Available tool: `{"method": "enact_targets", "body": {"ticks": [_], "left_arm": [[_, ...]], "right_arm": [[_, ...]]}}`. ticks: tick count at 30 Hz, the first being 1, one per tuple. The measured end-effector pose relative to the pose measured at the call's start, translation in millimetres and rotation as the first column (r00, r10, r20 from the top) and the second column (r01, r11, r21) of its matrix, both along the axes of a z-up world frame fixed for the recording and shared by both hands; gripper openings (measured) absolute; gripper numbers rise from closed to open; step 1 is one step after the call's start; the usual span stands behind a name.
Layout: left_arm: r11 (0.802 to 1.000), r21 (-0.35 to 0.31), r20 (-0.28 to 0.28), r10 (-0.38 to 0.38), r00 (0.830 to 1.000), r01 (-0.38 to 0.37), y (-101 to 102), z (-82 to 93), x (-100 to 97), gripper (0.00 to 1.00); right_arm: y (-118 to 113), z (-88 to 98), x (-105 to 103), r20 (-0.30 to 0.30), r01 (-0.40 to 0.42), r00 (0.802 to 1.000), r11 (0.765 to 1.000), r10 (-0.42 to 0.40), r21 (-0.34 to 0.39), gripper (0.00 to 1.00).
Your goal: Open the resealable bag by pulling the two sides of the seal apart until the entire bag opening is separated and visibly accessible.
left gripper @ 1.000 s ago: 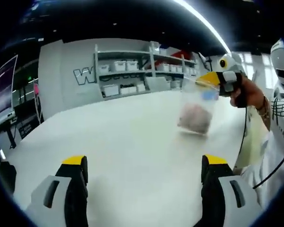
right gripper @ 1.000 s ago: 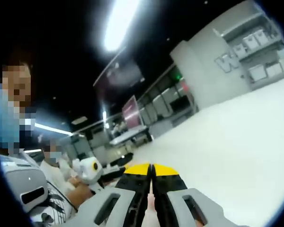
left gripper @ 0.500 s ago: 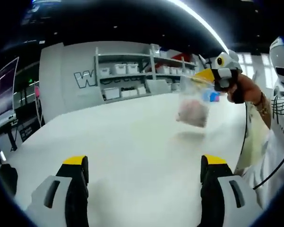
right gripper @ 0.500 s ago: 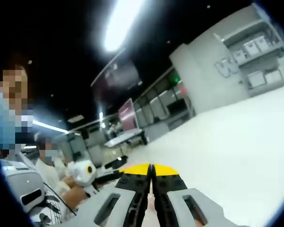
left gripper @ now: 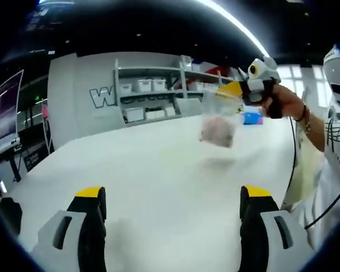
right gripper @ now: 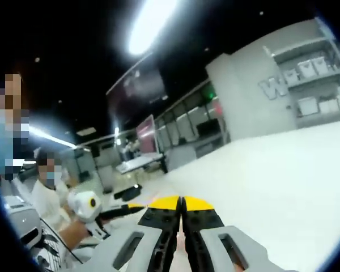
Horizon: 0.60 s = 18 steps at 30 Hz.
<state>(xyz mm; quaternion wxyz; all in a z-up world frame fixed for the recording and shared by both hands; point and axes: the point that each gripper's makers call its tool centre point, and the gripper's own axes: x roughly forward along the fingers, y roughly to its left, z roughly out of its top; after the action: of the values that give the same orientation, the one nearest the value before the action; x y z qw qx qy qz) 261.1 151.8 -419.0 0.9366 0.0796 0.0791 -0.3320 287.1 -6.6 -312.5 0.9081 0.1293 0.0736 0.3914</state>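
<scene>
Your right gripper (left gripper: 233,89), clamped on the resealable bag (left gripper: 218,119), has carried it higher and further left above the table (left gripper: 158,170). Your left gripper (left gripper: 173,195) stays wide, near; seal still unopened.

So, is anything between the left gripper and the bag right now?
Nothing visible: bare white table lies between the open left gripper and the bag, which the right gripper holds in the air by its top.
</scene>
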Motion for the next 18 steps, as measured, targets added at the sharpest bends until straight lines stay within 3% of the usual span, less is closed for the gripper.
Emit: {"method": "enact_targets", "body": {"ticks": [18], "left_arm": [[1.0,-0.014,0.015,-0.001,1.0,0.002,2,4.9,-0.7,0.98]], "right_arm": [[0,-2.6,38,-0.014,0.04,0.999,0.998,-0.041,-0.055,0.0]]}}
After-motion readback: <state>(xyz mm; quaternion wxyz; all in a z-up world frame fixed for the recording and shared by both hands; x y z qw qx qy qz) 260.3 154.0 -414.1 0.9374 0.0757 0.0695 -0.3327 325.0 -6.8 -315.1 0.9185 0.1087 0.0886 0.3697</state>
